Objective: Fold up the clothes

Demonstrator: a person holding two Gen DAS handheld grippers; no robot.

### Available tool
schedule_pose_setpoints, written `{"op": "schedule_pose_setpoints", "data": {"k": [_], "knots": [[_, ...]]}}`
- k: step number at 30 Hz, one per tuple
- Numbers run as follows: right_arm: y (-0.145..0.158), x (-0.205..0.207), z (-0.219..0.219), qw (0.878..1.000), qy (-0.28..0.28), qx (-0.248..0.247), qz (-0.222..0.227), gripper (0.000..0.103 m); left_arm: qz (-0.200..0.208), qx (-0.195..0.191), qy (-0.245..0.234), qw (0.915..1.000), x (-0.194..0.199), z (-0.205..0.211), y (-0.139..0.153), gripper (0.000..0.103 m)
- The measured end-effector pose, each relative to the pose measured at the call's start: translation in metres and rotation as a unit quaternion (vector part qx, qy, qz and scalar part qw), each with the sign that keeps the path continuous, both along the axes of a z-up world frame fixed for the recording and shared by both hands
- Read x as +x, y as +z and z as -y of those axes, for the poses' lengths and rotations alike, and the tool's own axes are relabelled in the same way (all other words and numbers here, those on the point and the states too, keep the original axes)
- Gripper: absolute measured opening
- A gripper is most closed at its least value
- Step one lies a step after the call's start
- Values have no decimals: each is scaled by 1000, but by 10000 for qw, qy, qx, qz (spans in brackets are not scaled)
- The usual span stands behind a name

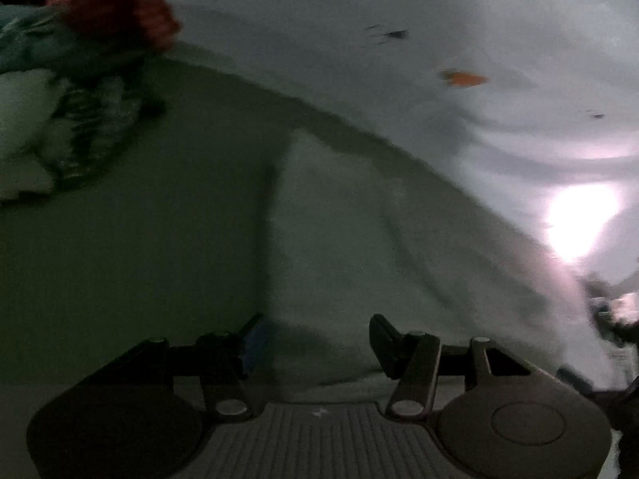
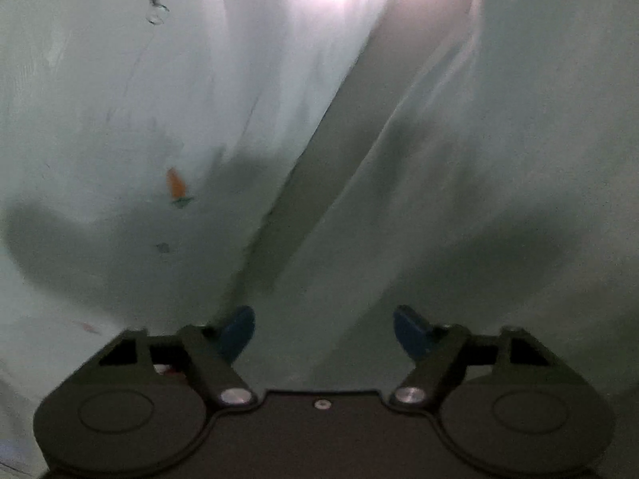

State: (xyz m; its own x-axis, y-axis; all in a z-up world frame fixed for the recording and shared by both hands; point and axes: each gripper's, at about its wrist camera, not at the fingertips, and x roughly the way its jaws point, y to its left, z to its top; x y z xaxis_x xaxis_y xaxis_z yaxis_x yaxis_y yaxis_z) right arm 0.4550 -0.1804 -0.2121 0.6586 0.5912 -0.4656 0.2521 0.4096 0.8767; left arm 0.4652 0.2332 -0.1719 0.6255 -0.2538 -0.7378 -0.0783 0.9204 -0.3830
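Risk: pale white-grey cloth garment spans both views, blurred; any grab could pinch extra layers or miss the edge.
Left gripper and right gripper fingers spread wide, clamping nothing, cloth right ahead; contact unclear. Red-and-teal clothes pile lies apart.

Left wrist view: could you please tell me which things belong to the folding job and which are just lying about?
Job:
pale cloth
left hand-held gripper, open
right hand-held gripper, open

Lying about:
red garment
teal garment
striped garment
orange mark
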Motion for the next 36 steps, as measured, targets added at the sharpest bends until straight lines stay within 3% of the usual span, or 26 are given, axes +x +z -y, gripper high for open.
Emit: {"op": "schedule_pose_setpoints", "data": {"k": [2,5,7,13,19,23,28,31,34,35,36], "knots": [[-17,19,-16,9984,210,497,-157,62,-92,4,80,9999,4,-3,-5,57],[-31,43,-43,9963,623,466,-376,48,-228,1,200,9995,9,-8,-12,58],[-39,54,-60,9937,845,477,-559,48,-268,-259,284,9989,8,-16,-12,63],[-36,71,-94,9897,1333,-7,-513,47,-383,-859,441,9946,7,-36,-13,63],[-22,89,-118,9817,1827,-466,-252,50,-427,-988,344,9936,11,-39,-14,72],[-14,101,-133,9749,2096,-750,-60,49,-429,-947,322,9941,10,-38,-14,72],[-5,117,-155,9530,2501,-1694,221,49,-422,-976,277,9939,13,-36,-15,80],[-2,119,-167,9423,2720,-1899,437,50,-438,-993,213,9939,16,-34,-15,85],[-3,118,-183,9356,2903,-1943,512,44,-436,-1071,243,9930,17,-35,-15,88],[-3,117,-187,9332,2933,-1999,555,40,-435,-1098,254,9927,17,-35,-15,88],[-3,115,-190,9308,2954,-2068,591,28,-435,-1142,279,9921,17,-36,-15,89]]}}
